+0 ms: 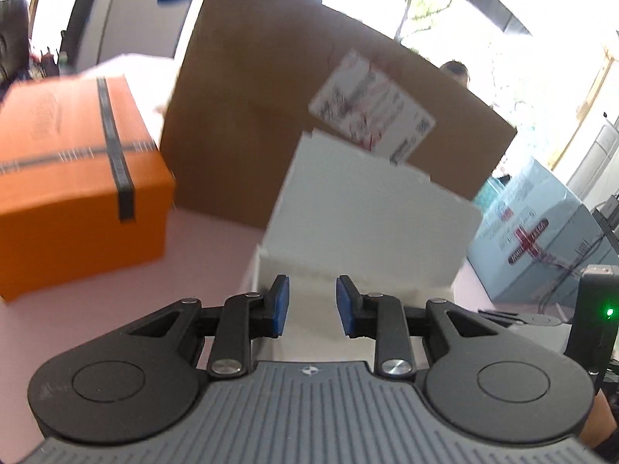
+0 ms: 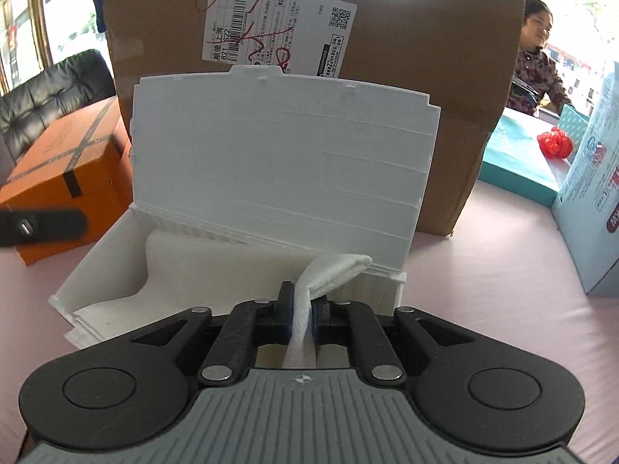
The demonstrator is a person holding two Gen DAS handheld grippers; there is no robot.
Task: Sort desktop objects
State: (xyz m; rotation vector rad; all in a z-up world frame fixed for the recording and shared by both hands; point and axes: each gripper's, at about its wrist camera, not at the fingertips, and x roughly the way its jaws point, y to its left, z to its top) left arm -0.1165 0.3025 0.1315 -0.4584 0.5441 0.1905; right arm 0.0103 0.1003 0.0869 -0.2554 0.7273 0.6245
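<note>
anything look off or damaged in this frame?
The white box has its hinged lid up, leaning toward the cardboard carton. A white sheet hangs out over its front-left edge. The right gripper is shut on a folded paper towel; the left gripper is open. No damage visible.

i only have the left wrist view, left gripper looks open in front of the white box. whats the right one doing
Observer: The right gripper is shut on a white paper towel, just over the white box.
Operator: anything inside the box? cant see in from here
Observer: Yes, white paper sheets lie on its floor; the lid stands open against the cardboard box.
Operator: whats past the cardboard on the right
Observer: A red crumpled bag sits on a teal box.
</note>
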